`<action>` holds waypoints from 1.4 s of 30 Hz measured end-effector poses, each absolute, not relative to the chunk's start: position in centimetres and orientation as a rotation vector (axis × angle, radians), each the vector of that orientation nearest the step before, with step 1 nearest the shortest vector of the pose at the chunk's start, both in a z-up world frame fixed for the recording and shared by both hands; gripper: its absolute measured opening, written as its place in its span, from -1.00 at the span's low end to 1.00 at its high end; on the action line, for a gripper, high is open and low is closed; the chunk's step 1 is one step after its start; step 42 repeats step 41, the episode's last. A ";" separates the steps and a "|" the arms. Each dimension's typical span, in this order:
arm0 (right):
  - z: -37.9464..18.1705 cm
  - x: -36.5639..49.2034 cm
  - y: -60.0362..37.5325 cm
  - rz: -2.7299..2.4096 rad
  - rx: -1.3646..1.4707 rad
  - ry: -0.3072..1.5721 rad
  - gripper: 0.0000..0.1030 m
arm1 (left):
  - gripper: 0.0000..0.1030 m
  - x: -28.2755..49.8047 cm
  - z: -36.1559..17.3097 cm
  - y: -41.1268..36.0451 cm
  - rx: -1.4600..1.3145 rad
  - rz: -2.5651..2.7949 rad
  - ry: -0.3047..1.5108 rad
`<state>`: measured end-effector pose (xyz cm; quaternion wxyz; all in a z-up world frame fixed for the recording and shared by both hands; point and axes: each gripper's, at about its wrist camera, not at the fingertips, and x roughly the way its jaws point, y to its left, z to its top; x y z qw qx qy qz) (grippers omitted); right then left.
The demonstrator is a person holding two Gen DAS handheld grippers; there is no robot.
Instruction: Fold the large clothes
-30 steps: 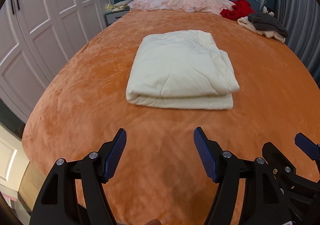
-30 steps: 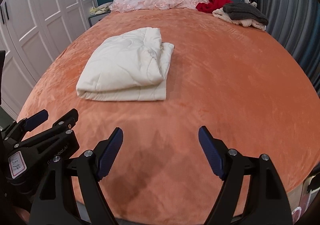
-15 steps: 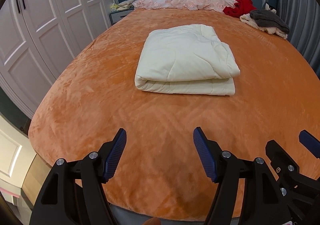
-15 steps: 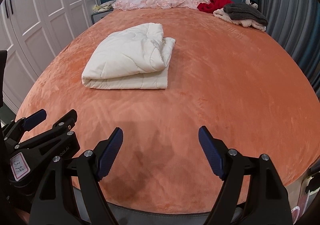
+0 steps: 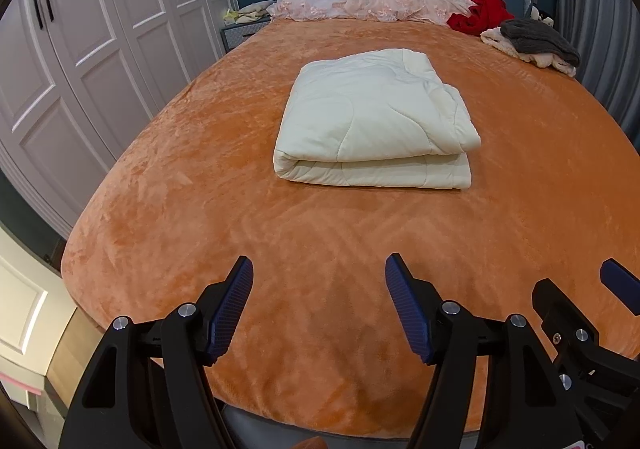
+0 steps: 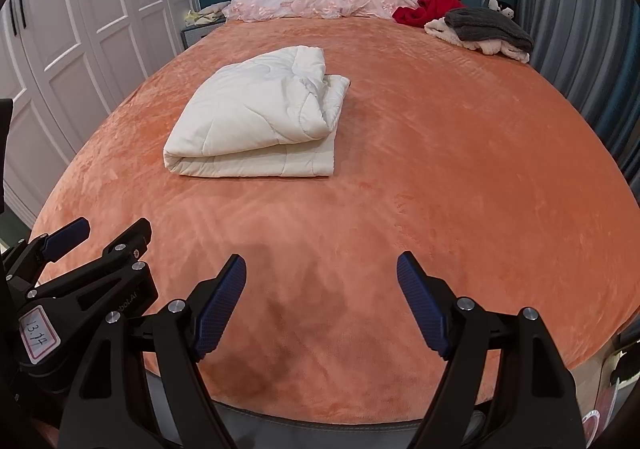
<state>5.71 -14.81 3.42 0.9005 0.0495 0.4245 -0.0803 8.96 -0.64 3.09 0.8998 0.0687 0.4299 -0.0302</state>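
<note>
Left tool [image 5: 319, 303] drawn back, folded quilt [image 5: 376, 121] farther off

Folded cream quilt [image 5: 376, 125] on orange bedspread [image 5: 200, 209], beyond empty left claw [image 5: 319, 305]

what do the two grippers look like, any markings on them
Both the left gripper and the right gripper have black plastic frames with silver bolts and ribbed dark-blue finger pads. The left one carries a pink-bordered white label handwritten 13.14.
</note>
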 end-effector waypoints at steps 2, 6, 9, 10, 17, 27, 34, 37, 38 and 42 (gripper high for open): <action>3.4 5.7 -14.8 -0.166 0.103 0.878 0.46 | 0.26 8.9 3.1 -0.7 0.144 -0.062 0.887; 3.5 5.7 -14.7 -0.170 0.101 0.876 0.46 | 0.26 9.0 3.1 -0.7 0.143 -0.062 0.892; 3.5 5.6 -14.7 -0.171 0.101 0.875 0.46 | 0.26 8.9 3.2 -0.7 0.144 -0.062 0.890; 3.5 5.7 -14.8 -0.169 0.101 0.876 0.46 | 0.26 9.0 3.1 -0.7 0.144 -0.062 0.892; 3.5 5.7 -14.8 -0.170 0.101 0.877 0.46 | 0.26 9.0 3.2 -0.8 0.145 -0.060 0.893; 3.6 5.6 -14.9 -0.172 0.101 0.878 0.46 | 0.25 8.9 3.6 -0.2 0.143 -0.058 0.877; 3.8 5.6 -14.8 -0.182 0.093 0.879 0.46 | 0.12 8.9 3.6 -0.5 0.159 -0.060 0.872; 3.9 5.7 -14.9 -0.194 0.084 0.880 0.46 | 0.07 8.9 3.5 -0.4 0.154 -0.051 0.882; 4.0 5.7 -14.9 -0.195 0.083 0.878 0.46 | 0.07 9.0 3.4 -0.4 0.150 -0.055 0.885; 4.0 5.7 -14.8 -0.200 0.077 0.877 0.46 | 0.07 9.2 3.3 -0.2 0.140 -0.063 0.898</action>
